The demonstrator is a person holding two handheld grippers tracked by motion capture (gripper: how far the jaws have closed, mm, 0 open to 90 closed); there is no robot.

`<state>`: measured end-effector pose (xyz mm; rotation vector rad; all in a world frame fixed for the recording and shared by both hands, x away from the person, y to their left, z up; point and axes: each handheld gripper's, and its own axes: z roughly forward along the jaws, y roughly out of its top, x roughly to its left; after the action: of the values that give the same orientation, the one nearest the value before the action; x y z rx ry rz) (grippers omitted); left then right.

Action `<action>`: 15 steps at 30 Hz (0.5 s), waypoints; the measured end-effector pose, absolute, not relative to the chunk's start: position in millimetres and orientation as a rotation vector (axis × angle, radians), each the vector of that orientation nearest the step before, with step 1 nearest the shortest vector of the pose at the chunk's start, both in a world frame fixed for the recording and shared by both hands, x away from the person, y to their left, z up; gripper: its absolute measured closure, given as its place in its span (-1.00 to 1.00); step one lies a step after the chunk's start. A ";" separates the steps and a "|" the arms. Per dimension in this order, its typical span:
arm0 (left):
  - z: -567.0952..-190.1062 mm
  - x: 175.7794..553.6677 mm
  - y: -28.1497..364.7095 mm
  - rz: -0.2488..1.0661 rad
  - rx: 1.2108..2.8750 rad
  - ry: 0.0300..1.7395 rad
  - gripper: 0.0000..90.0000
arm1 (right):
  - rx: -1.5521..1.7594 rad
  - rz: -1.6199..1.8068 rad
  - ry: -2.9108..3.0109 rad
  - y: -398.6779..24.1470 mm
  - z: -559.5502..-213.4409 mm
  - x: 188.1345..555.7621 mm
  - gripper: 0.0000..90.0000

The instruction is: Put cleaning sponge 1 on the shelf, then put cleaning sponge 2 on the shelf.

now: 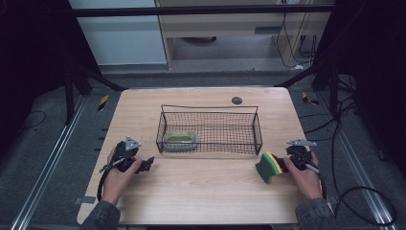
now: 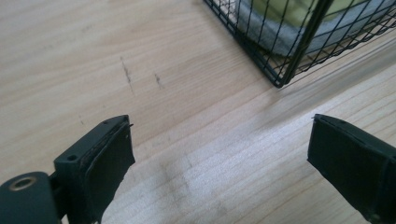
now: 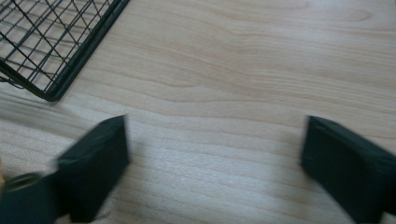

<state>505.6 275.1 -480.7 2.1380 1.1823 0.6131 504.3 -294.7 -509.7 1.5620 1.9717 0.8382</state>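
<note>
**Wooden table [image 1: 201,191], wire basket, two empty tools**

Left gripper [image 2: 219,163] gapes wide and holds nothing, with the basket [image 1: 210,111] corner just ahead of it. Right gripper [image 3: 215,158] also stands wide over bare wood. From above, a green-yellow sponge [image 1: 267,167] sits at its tips.

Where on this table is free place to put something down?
Bare wood lies between the left gripper and the sponge, in front of the basket. The basket's right half is free too; its left end holds a dish.
</note>
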 end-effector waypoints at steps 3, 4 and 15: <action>-487.7 507.8 280.4 0.555 2.109 1.231 -0.87 | 1.575 0.844 1.971 -301.2 -504.2 499.4 -0.68; -490.8 508.5 280.9 0.524 2.100 1.245 -0.88 | 1.584 0.836 1.969 -302.5 -502.8 497.6 -0.67; -507.5 507.8 281.8 0.541 2.087 1.236 -1.00 | 1.564 0.769 2.056 -305.6 -469.8 460.5 -0.65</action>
<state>507.8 281.8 -507.5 2.0872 1.2359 0.5407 460.5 -305.6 -469.8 1.5638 2.0560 0.7688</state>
